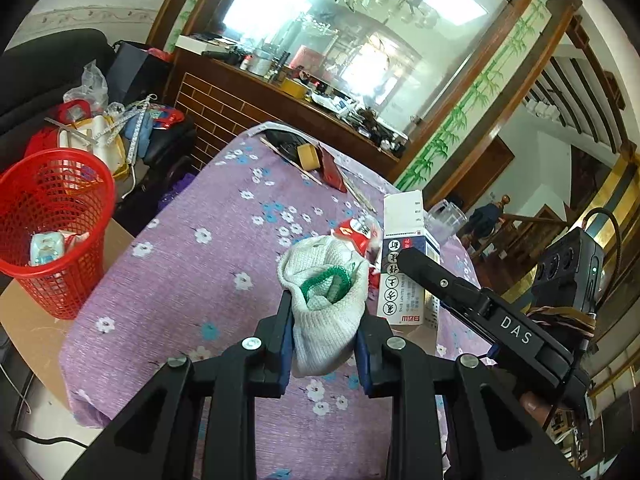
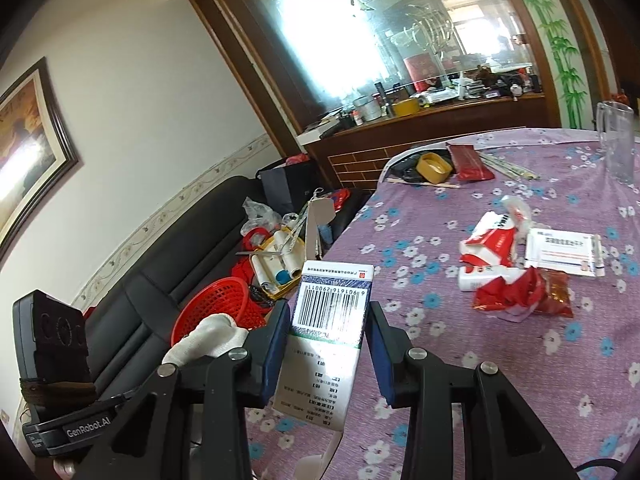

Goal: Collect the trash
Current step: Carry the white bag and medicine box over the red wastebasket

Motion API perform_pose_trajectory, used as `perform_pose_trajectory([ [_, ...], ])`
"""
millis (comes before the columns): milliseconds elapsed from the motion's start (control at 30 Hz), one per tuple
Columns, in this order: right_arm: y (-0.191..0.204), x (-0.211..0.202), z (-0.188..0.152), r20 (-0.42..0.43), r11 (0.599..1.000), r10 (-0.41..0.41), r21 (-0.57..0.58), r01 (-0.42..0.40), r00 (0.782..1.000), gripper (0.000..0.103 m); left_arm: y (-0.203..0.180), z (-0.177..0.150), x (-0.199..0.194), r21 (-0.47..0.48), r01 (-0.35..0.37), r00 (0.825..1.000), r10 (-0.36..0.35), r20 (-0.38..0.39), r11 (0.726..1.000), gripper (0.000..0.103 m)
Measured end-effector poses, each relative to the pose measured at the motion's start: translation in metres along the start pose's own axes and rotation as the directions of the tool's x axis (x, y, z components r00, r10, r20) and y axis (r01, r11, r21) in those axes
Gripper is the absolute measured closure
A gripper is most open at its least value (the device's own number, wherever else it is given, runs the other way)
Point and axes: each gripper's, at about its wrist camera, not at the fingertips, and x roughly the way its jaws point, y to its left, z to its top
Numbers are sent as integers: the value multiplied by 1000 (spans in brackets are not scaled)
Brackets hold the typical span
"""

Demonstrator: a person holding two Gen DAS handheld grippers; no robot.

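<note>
White knitted cotton glove (image 1: 326, 308), soft and light, sags pinched in your left gripper (image 1: 325, 344); your right gripper (image 2: 328, 356) clamps a stiff, light white cardboard box (image 2: 324, 344) mid-body, both above the worktop's purple floral cloth (image 1: 192, 280), right of the red mesh basket (image 1: 52, 224).

1. The right tongs (image 2: 327, 344) clamp a white carton (image 2: 326, 336) with a barcode, held above the edge of the desk (image 2: 500, 360).
2. A red mesh basket (image 2: 224, 308) sits lower left, beside the black sofa (image 2: 168, 280).
3. Red wrappers (image 2: 516, 292) and a white packet (image 2: 564, 252) lie on the floral cloth.
4. The white fabric (image 2: 208, 340) at the left looks like a sock, though partly hidden.
</note>
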Motion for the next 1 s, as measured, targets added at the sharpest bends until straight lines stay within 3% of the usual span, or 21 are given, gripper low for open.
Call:
perform_pose_trajectory([
  [1000,61,78,7,-96,990,135,-32,-139,986,62,75,44,-43,-68,-77,988,85,129,995,76],
])
